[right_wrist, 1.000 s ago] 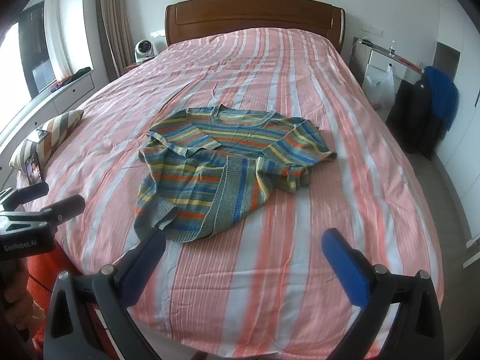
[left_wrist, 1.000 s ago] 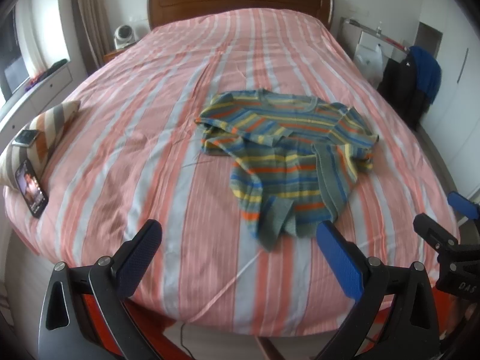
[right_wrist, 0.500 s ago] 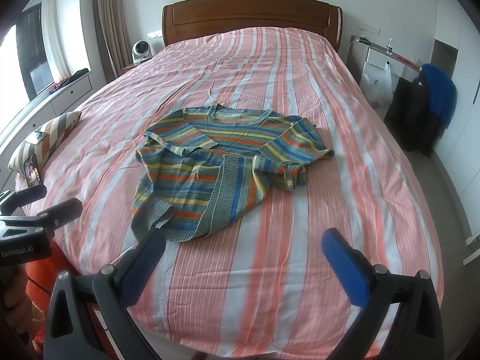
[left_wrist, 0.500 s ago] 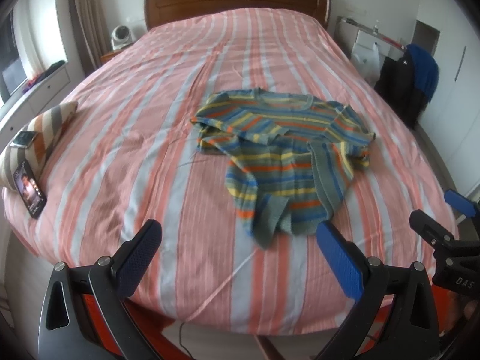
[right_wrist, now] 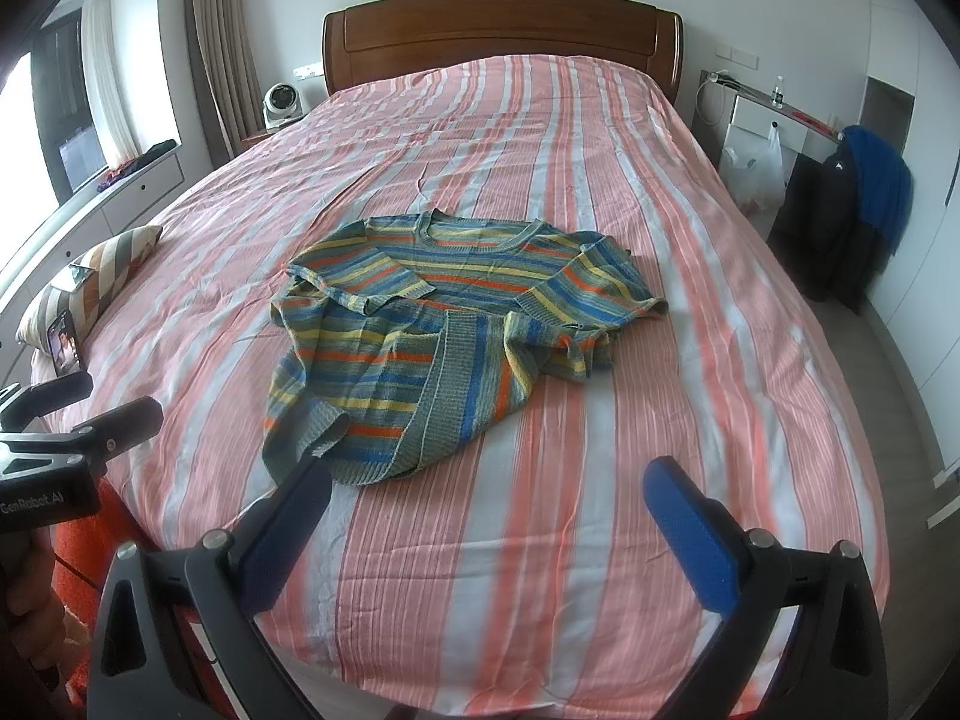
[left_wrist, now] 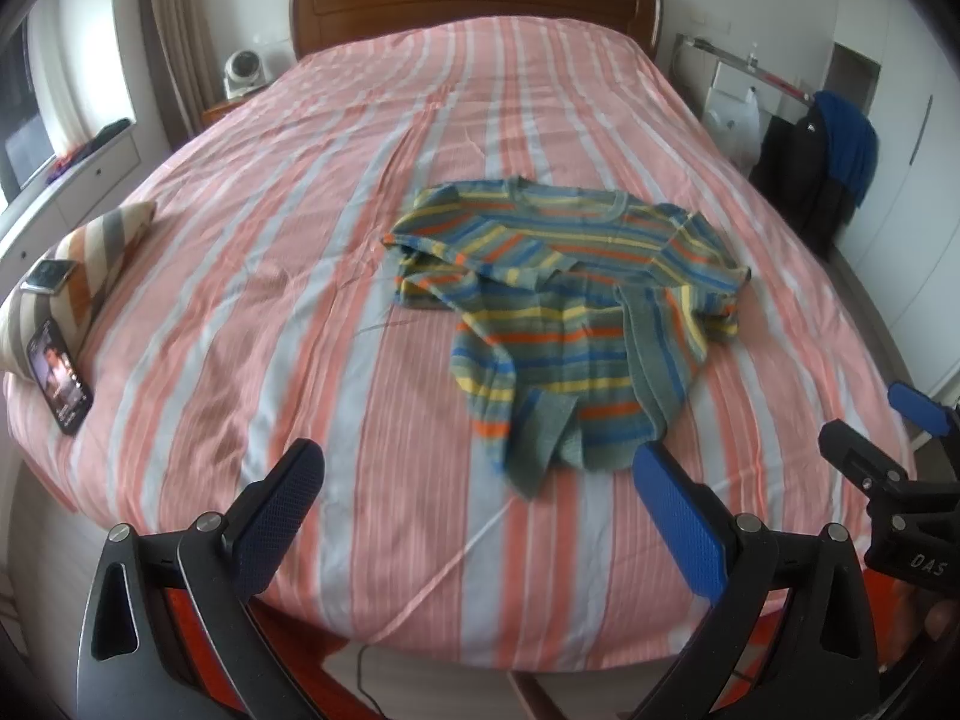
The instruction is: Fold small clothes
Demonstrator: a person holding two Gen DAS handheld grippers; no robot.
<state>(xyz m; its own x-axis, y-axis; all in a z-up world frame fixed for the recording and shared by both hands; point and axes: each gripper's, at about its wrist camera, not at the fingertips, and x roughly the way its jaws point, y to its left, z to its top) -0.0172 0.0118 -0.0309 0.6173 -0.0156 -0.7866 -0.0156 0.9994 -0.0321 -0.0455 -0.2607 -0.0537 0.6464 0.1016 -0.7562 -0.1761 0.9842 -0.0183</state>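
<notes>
Both grippers, nearer the bed's foot edge than before: left gripper [left_wrist: 474, 480] and right gripper [right_wrist: 486, 498] spread wide, empty, ready; rumpled striped sweater [right_wrist: 444, 336] mid-bed [right_wrist: 600, 540], toward its foot.

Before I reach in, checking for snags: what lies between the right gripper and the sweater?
Only bare striped bedsheet separates the open right gripper from the sweater, as the right wrist view shows.

Both my wrist views look up the bed [left_wrist: 240, 300] from its foot, left camera further left; both share the sweater [left_wrist: 570, 312] and headboard [right_wrist: 504, 36].
</notes>
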